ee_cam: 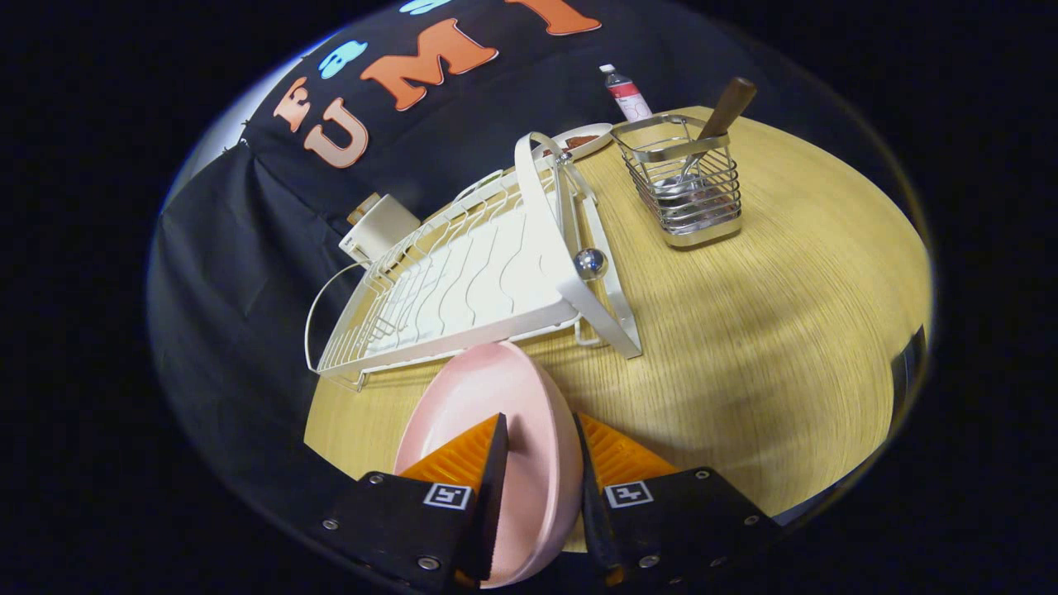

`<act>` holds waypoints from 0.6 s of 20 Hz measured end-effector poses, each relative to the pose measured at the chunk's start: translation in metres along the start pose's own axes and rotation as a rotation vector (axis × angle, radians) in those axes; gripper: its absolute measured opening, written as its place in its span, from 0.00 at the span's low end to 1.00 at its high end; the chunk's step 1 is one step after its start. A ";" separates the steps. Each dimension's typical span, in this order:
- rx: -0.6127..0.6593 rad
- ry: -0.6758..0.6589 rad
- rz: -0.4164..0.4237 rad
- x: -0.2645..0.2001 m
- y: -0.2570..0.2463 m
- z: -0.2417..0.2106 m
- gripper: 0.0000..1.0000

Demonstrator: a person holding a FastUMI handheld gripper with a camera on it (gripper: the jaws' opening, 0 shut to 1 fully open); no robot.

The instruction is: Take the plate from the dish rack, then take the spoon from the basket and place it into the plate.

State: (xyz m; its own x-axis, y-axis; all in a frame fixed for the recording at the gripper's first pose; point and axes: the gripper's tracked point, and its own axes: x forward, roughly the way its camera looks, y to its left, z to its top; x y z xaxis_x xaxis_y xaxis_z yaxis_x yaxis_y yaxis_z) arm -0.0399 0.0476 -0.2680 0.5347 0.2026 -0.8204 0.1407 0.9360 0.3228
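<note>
The hand-held gripper [541, 434] has its two fingers closed on the rim of a pink plate [479, 397], one finger on each face, so the plate stands on edge between them, above the near part of the wooden surface [769, 330]. The plate's upper rim reaches just up to the near end of the white dish rack [463, 281], which lies beyond the fingers and runs away to the far left. A shiny metal ball [590, 263] sits on the rack's right frame. To the far right of the rack stands a wire basket [688, 186], well apart from the plate, with the spoon [715, 124] leaning in it, wooden handle up. Behind the rack's far end lies a small dish [583, 139], and beyond it a bottle [626, 91]. A cream box [380, 227] sits at the rack's left side.
</note>
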 end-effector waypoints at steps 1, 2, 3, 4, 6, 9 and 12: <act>-0.013 -0.011 -0.024 0.000 -0.006 0.001 0.47; -0.029 -0.023 -0.051 0.000 -0.013 0.003 0.48; -0.049 -0.040 -0.090 -0.001 -0.021 0.005 0.52; -0.074 -0.063 -0.125 -0.002 -0.029 0.010 0.52; -0.100 -0.083 -0.154 -0.006 -0.036 0.015 0.53; -0.088 -0.111 -0.144 -0.015 -0.036 0.021 0.56; -0.107 -0.186 -0.163 -0.027 -0.043 0.039 0.63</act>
State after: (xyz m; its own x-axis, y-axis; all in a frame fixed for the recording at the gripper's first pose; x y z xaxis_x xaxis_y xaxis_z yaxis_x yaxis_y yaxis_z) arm -0.0278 -0.0090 -0.2415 0.6577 -0.0001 -0.7533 0.1536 0.9790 0.1339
